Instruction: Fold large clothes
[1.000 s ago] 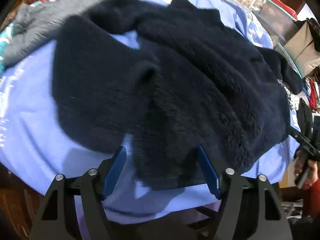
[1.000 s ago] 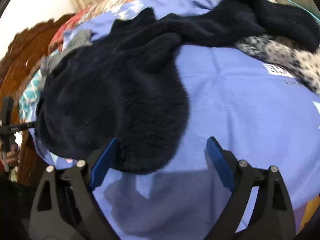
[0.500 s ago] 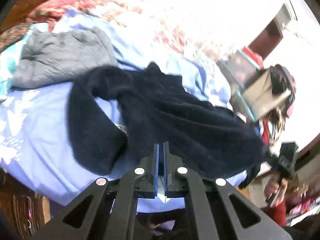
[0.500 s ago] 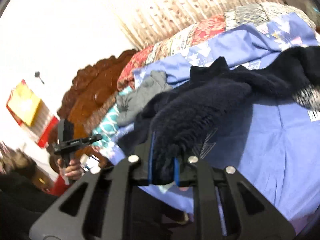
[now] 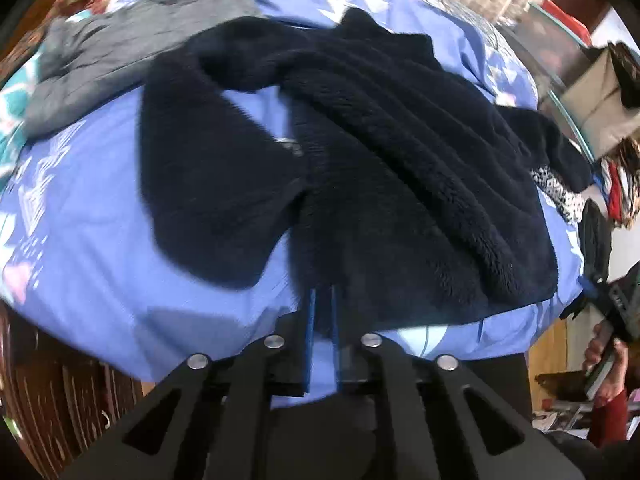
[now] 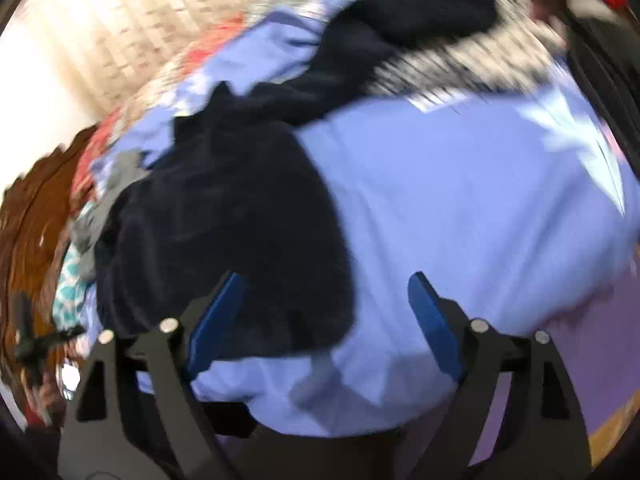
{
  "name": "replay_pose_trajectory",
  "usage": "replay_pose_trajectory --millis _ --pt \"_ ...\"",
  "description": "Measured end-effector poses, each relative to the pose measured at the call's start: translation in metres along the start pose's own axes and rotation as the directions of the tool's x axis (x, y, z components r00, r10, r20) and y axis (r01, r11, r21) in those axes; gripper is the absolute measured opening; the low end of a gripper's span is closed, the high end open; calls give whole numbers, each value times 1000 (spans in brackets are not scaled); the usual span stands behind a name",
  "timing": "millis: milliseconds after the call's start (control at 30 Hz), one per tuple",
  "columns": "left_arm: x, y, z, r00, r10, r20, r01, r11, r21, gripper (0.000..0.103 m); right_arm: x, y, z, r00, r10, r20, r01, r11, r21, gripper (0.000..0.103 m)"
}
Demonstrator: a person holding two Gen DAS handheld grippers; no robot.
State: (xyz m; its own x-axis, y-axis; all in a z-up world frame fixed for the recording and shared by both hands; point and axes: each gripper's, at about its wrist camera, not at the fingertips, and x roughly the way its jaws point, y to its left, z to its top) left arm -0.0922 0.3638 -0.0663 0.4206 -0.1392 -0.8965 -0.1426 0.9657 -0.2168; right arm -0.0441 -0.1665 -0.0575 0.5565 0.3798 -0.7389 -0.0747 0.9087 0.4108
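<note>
Since half a second earlier, the right tool [image 6: 320,320] had let go and spread wide, empty above the bed's near edge, while the left tool [image 5: 322,320] stayed nearly closed, pinching the hem of the dark fleece garment [image 5: 380,160]. Farther off, the garment lay spread across the blue bedsheet [image 6: 460,200], bare sheet open to its right. A grey garment [image 5: 120,48] lay beyond.

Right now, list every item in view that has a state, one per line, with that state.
Left tool: nearly shut, thin gap between its blue pads; whether it pinches the hem is unclear.
Right tool: open, holding nothing.
Navy fleece sweater: spread on the bed, unfolded, left sleeve bent down beside the body.
Grey garment: crumpled, lying beyond the sweater.
Blue bedsheet: spread over the bed.
</note>
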Motion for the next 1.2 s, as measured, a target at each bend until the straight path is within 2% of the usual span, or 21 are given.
replay_pose_trajectory --millis 133,233,300,333,367,433,500,567,633,667,733,767,800,900,1000,1033,1067,1100,1133,1167,1200 --pt "31 -17 15 999 21 -25 -20 999 35 51 12 39 8 998 47 -35 -51 993 -110 83" --pt "57 -21 18 997 39 -66 -37 999 37 53 22 90 -1 978 189 -93 -204 959 -197 83" --pt "66 -24 13 997 36 -67 -33 999 38 52 32 135 -10 955 256 -153 -289 918 -271 77" --pt "67 -24 10 997 30 -64 -28 999 35 46 38 162 -18 948 263 -180 -311 889 -336 76" --pt "66 -21 7 997 21 -72 -19 999 34 32 46 188 -26 949 247 -197 -309 859 -408 74" --pt "54 -16 -2 996 -34 -77 36 999 16 29 65 231 -38 963 178 -203 -261 805 -533 71" --pt "31 -7 -10 993 -101 -53 100 995 -18 28 89 256 -43 971 131 -201 -226 777 -587 59" --pt "6 3 -19 989 -150 -16 149 987 -58 28 109 268 -39 986 61 -152 -142 784 -604 57" --pt "-14 19 -28 984 -176 17 177 978 -109 28 109 281 -34 984 119 -130 -173 793 -584 57" --pt "-18 25 -33 983 -180 22 182 975 -129 24 102 290 -33 973 185 -135 -229 788 -572 57" --pt "-20 41 -42 982 -190 19 190 966 -176 22 92 309 -39 939 298 -170 -340 741 -579 60" --pt "-17 50 -47 986 -166 12 165 967 -195 22 92 317 -45 921 330 -206 -386 709 -590 67" --pt "-11 59 -51 990 -141 -7 136 966 -219 22 97 324 -56 915 322 -244 -403 687 -605 71" --pt "-1 78 -54 990 -133 -38 117 954 -275 22 118 332 -75 950 212 -231 -313 672 -671 72" --pt "-5 82 -52 993 -121 -14 112 953 -282 22 147 325 -81 928 183 -324 -351 720 -598 79" --pt "-6 79 -51 993 -117 -6 110 955 -276 22 157 324 -83 927 157 -341 -345 717 -606 76" --pt "-9 78 -49 995 -104 3 101 960 -260 22 168 329 -84 928 123 -353 -329 715 -616 40" --pt "-11 78 -49 996 -93 10 92 965 -247 22 179 332 -83 921 82 -381 -318 723 -614 17" --pt "-16 75 -47 997 -72 27 76 972 -221 22 182 334 -76 902 96 -420 -339 761 -554 15" --pt "-24 73 -45 997 -50 56 60 979 -195 22 169 339 -70 887 169 -431 -392 767 -508 11" --pt "-34 72 -43 995 -22 102 39 984 -171 22 152 349 -69 877 223 -426 -440 730 -523 9"
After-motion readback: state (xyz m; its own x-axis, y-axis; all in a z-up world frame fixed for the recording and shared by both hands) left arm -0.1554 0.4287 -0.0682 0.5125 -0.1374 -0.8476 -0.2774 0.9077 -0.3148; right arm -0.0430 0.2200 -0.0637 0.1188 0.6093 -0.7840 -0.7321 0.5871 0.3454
